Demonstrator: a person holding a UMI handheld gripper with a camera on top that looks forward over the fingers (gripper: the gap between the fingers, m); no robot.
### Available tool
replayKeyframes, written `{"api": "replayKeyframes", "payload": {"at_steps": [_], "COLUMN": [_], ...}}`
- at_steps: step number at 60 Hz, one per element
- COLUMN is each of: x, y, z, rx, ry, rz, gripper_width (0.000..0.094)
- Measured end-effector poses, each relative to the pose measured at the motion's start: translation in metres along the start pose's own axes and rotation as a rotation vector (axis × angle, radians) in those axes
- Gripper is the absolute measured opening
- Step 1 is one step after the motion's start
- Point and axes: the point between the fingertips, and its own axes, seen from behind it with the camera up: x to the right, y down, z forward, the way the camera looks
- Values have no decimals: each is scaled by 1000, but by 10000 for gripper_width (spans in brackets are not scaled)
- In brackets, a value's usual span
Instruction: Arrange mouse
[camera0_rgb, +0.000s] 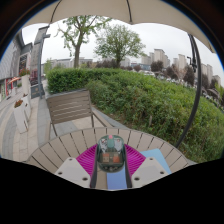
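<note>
Since the slatted round worktop (70, 145) stands outdoors beside a long hedge (140, 100) and a wooden chair (72, 105), it gives a flat place for arranging. On it lies a magenta mat (88, 158), probably the target spot. The tongs (110, 172) seem clenched on the mouse (110, 153), holding it just above that mat.

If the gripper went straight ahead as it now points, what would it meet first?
The mouse already sits between the gripper's jaws. Beyond it, the round slatted table continues; further on, probably the wooden chair, though depth is unclear.
</note>
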Motion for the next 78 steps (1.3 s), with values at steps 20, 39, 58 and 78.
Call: {"api": "replayKeyframes", "payload": {"at_steps": [20,39,58,78], "x": [128,124,115,107], "y": [143,108,105,131], "z": [60,-1,-220,-307], "rx": [-187,-176,-297,-295], "ry": [63,4,-12,-40], "rz": [68,67,8,-25], "gripper_width": [406,844,838,838]}}
